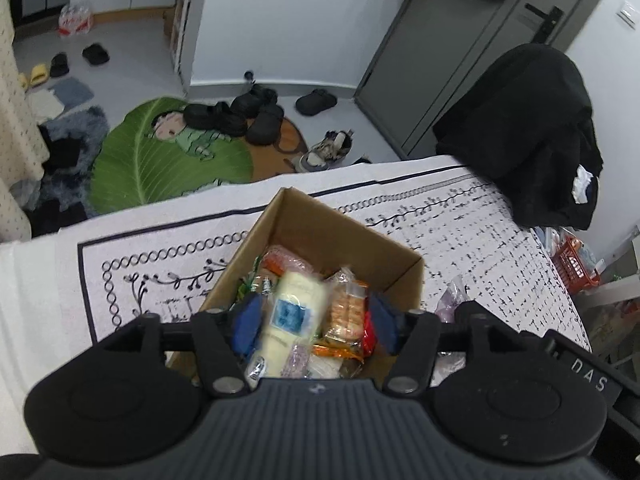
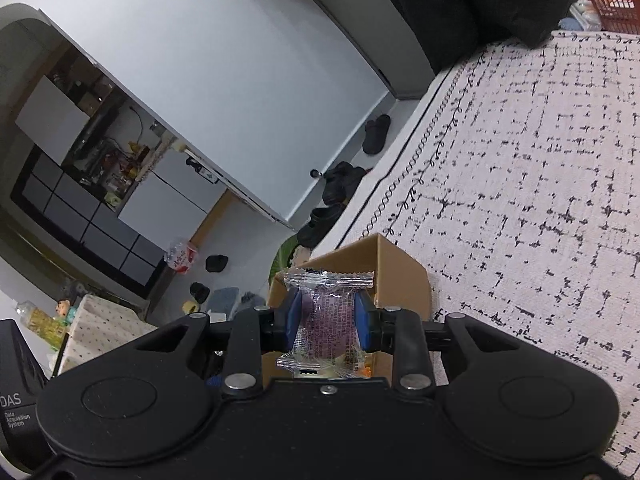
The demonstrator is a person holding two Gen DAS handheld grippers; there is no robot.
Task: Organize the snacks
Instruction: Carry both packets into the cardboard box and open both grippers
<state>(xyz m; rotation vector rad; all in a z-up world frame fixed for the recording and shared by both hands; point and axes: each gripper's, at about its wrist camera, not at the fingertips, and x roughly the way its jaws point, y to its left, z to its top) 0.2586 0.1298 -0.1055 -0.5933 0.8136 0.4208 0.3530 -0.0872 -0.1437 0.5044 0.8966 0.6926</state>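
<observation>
Patterned white tablecloth [image 1: 460, 220], green leaf rug [image 1: 160, 168] — black shoes [image 1: 236, 116], black jacket [image 1: 528, 136], red basket [image 1: 572, 264]

**Hidden, cropped and blurred regions**

We see the cream packet [image 1: 294, 312] motion-blurred, its blue label unreadable. The left gripper's [image 1: 314, 320] body covers the cardboard box's [image 1: 332, 232] near wall. In the right wrist view, the clear packet [image 2: 327, 314] hides most of the box interior; its print is too small to read. The red basket [image 2: 612, 2] is cropped.
</observation>
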